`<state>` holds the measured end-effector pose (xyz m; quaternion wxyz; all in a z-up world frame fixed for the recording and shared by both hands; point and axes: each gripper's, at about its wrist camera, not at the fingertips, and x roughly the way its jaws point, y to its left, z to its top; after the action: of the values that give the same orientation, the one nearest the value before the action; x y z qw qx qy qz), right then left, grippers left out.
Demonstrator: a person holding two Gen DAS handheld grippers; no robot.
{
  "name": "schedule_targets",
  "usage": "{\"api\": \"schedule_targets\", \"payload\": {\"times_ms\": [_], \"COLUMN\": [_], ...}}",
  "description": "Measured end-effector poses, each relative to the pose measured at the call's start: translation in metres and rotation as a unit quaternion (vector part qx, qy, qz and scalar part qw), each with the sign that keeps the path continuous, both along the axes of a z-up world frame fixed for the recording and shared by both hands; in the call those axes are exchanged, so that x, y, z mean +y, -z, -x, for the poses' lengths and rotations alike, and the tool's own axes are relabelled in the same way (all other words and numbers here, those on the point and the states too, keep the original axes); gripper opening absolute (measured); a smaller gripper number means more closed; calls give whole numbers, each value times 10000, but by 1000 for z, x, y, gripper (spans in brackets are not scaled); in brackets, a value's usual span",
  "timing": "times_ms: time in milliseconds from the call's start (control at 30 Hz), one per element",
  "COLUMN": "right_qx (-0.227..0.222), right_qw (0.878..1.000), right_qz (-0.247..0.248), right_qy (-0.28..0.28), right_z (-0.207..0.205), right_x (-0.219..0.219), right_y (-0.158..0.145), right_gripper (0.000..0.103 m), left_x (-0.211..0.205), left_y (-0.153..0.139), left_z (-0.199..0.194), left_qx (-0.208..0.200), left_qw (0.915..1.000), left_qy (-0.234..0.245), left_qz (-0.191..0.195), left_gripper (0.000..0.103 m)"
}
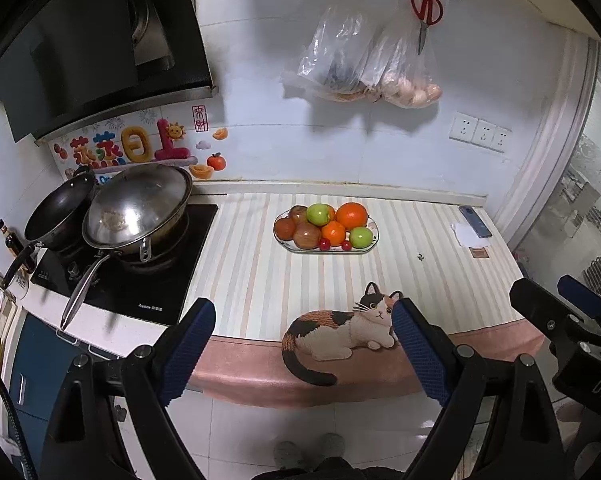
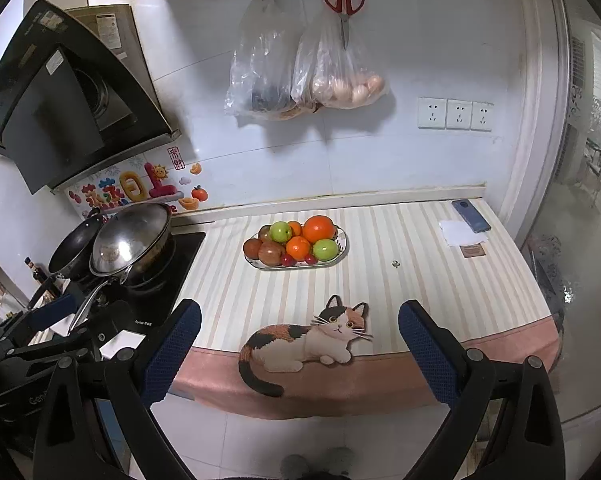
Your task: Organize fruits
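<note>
Kitchen counter, from my two wrist cameras: the plate (image 1: 370,240) of fruit sits mid-counter on the striped cloth (image 1: 236,276), far from both grippers. It holds two oranges (image 1: 351,216), two green apples (image 1: 320,214), red apples (image 1: 306,236) and two cherries (image 1: 324,244) at its near edge. My left gripper (image 1: 302,354) and right gripper (image 2: 300,354) hang off the near edge, jaws wide apart and empty (a cat print (image 2: 300,340) shows between them). Pans (image 1: 138,206) stand on the stove at left; a phone (image 2: 470,215) lies far right.
</note>
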<state>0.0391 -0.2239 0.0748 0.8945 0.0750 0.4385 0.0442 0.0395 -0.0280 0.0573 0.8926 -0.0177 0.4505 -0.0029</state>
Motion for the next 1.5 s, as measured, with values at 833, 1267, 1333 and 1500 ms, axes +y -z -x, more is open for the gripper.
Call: {"api": "schedule_targets", "payload": {"times_ms": [833, 1267, 1333, 1500], "right_qx": [591, 713, 743, 829], "right_qw": [9979, 9966, 9965, 9959], "right_qz": [258, 402, 378, 356], "right_qy": [60, -4, 9, 43], "right_z": [-131, -159, -158, -159], "right_x": [-3, 13, 13, 12], "right_y": [98, 119, 121, 125], "right_gripper": [101, 101, 101, 101], "left_x": [5, 2, 2, 3], "left_y": [83, 94, 94, 94], "left_z": [-117, -135, -136, -139], "left_qx": [560, 625, 628, 578], "left_qw": [9974, 9969, 9970, 9975], "left_qy": [-236, -181, -179, -177], "left_qz": [-394, -435, -426, -376], "left_gripper": [90, 90, 90, 103]}}
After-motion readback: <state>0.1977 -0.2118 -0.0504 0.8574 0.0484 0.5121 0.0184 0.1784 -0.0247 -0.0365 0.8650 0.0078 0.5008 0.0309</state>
